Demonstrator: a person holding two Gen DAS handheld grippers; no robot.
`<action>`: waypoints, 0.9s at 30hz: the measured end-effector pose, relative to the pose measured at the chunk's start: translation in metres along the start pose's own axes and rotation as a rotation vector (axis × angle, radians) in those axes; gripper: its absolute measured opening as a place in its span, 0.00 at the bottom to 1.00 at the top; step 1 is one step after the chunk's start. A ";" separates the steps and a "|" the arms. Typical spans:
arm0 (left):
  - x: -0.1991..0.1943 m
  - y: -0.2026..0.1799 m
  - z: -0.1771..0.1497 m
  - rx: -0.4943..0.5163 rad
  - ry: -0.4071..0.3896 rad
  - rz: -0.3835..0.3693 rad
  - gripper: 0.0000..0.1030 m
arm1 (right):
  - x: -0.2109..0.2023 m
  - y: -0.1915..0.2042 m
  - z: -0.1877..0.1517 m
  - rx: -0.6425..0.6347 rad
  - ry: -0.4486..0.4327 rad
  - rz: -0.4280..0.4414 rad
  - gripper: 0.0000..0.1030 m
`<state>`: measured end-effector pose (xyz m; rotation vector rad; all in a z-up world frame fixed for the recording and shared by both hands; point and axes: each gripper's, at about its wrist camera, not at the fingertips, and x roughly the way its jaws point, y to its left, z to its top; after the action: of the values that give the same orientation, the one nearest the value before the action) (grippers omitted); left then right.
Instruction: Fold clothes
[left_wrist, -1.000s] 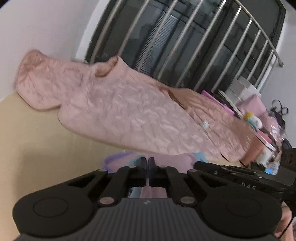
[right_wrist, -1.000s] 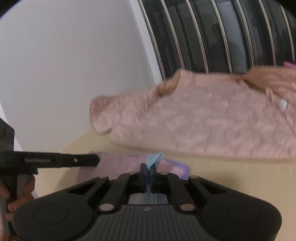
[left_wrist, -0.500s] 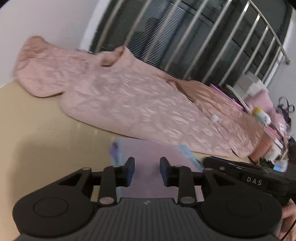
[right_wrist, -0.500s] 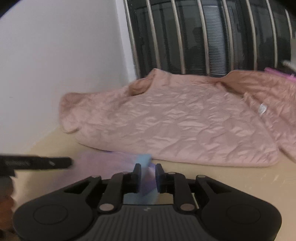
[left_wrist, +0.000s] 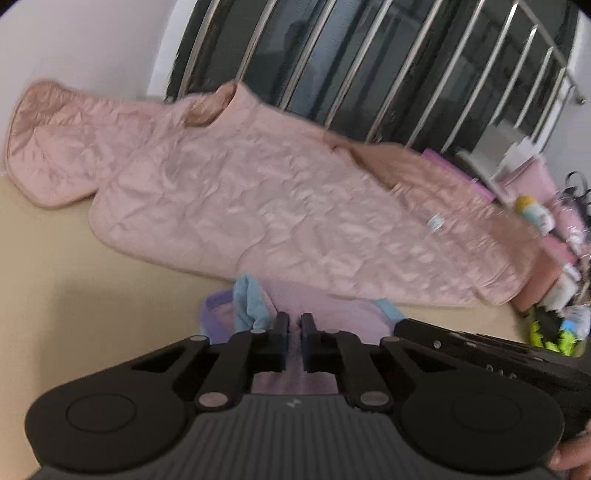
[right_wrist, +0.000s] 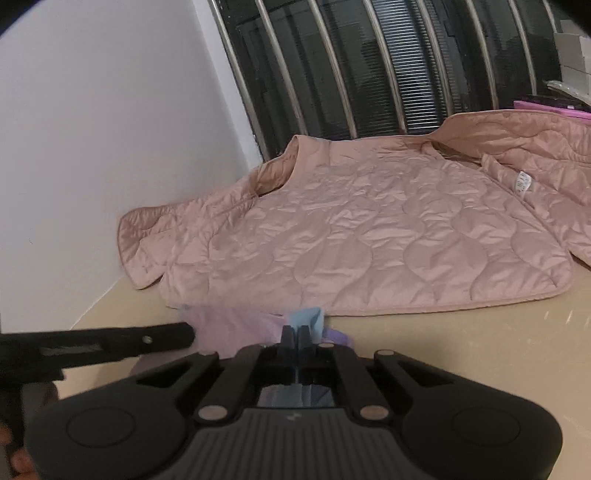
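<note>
We note a quilted jacket (right_wrist: 369, 236) lying flat on the table (right_wrist: 461, 354), backed against the barred window (right_wrist: 369, 62). A small garment (left_wrist: 325, 310) lies before it, near edge. Clutter pile (left_wrist: 554, 266) sits right of the jacket; wall (right_wrist: 92, 129) stands left.

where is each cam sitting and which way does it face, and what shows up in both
Left wrist view: sits on the left hand-held gripper, looking forward along its fingers over the lilac garment to the pink quilted jacket and barred window; the right hand-held gripper's body enters at lower right.
Right wrist view: sits on the right hand-held gripper, pinching the light blue cloth, facing the same jacket and the white wall; the left hand-held gripper pokes in from the left.
Shared: jacket, lilac garment, beige table, window bars.
</note>
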<state>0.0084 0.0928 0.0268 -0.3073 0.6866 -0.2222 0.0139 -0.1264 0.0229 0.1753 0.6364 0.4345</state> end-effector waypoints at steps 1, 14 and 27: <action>0.004 0.002 -0.001 -0.008 -0.005 -0.004 0.11 | 0.007 -0.001 -0.002 -0.003 0.020 -0.010 0.01; -0.024 0.011 -0.022 -0.012 0.009 0.082 0.57 | -0.004 -0.008 -0.017 0.085 0.005 -0.009 0.60; -0.067 0.001 -0.067 -0.140 0.053 0.039 0.13 | -0.022 0.009 -0.032 0.059 0.102 0.014 0.11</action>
<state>-0.0849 0.0998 0.0169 -0.4224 0.7619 -0.1461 -0.0247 -0.1278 0.0118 0.2148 0.7489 0.4404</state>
